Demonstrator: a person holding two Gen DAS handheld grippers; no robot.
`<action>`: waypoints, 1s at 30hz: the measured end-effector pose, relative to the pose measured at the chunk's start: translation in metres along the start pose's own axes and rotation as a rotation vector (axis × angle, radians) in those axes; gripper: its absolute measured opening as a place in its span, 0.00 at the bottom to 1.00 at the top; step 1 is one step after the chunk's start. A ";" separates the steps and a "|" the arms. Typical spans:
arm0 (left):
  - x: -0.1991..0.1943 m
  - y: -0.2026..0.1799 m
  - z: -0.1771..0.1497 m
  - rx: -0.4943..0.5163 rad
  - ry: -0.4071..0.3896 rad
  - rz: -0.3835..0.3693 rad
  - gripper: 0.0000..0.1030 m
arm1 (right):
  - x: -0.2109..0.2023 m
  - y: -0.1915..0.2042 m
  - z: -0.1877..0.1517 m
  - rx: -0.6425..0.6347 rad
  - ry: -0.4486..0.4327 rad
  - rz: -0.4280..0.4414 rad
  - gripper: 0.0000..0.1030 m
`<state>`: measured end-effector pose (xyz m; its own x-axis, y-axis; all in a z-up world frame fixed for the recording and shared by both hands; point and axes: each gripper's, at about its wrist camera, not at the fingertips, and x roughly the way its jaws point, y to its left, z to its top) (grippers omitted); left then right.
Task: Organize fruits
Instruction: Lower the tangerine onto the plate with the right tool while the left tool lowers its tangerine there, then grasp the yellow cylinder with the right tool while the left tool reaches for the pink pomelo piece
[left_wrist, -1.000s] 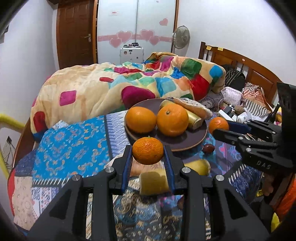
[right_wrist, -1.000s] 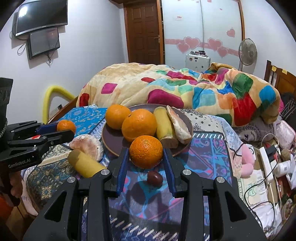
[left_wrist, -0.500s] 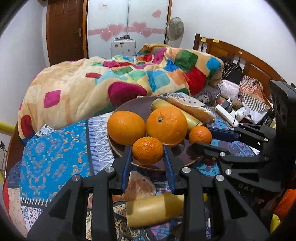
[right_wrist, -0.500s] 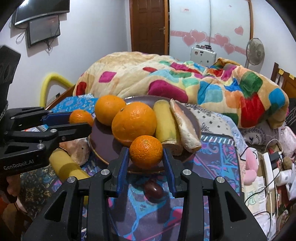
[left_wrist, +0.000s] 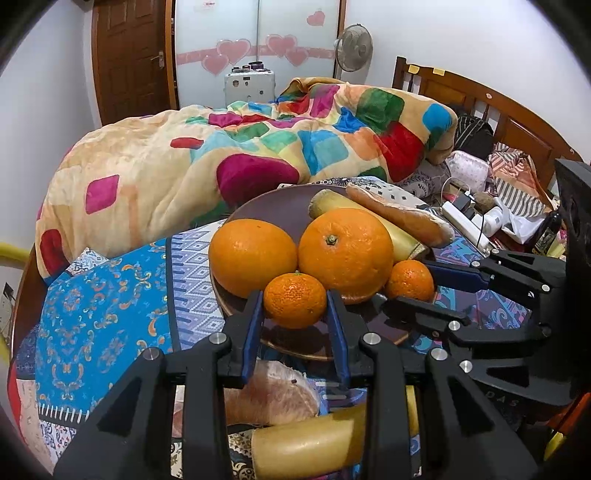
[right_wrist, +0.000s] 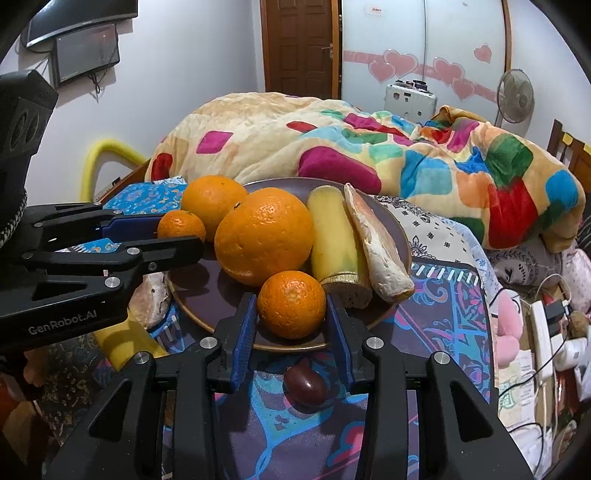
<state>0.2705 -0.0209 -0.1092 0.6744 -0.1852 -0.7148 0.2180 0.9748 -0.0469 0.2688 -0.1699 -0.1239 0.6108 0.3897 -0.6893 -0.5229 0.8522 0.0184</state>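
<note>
A dark brown plate (left_wrist: 280, 206) (right_wrist: 391, 221) on the patterned cloth holds two big oranges (left_wrist: 345, 251) (right_wrist: 264, 234), a yellow roll (right_wrist: 332, 240) and a long bread piece (right_wrist: 376, 247). My left gripper (left_wrist: 295, 306) is shut on a small mandarin (left_wrist: 295, 304) over the plate's near rim; it also shows in the right wrist view (right_wrist: 181, 227). My right gripper (right_wrist: 291, 306) is shut on a small orange (right_wrist: 291, 304), seen in the left wrist view (left_wrist: 410, 280) beside the big orange.
A dark red fruit (right_wrist: 304, 384) lies on the cloth below my right gripper. A yellow roll (left_wrist: 306, 443) and a bread piece (left_wrist: 269, 395) lie off the plate near my left gripper. A colourful blanket (left_wrist: 221, 155) is heaped behind the plate. Clutter and cables (right_wrist: 546, 332) lie at right.
Both grippers have moved forward over the plate's near rim, each still holding its small orange; the two now hang close to the big oranges.
</note>
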 end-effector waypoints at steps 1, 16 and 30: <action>0.001 0.000 0.000 -0.002 0.004 -0.003 0.34 | 0.000 0.000 0.000 -0.004 0.003 -0.003 0.36; -0.062 0.023 -0.017 -0.046 -0.087 0.083 0.64 | -0.040 -0.005 -0.009 0.032 -0.048 -0.037 0.49; -0.064 0.070 -0.082 -0.125 0.047 0.171 0.66 | -0.041 0.002 -0.048 0.076 -0.008 -0.033 0.59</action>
<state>0.1846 0.0692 -0.1235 0.6598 -0.0129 -0.7514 0.0125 0.9999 -0.0062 0.2140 -0.2012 -0.1307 0.6321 0.3636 -0.6843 -0.4561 0.8885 0.0509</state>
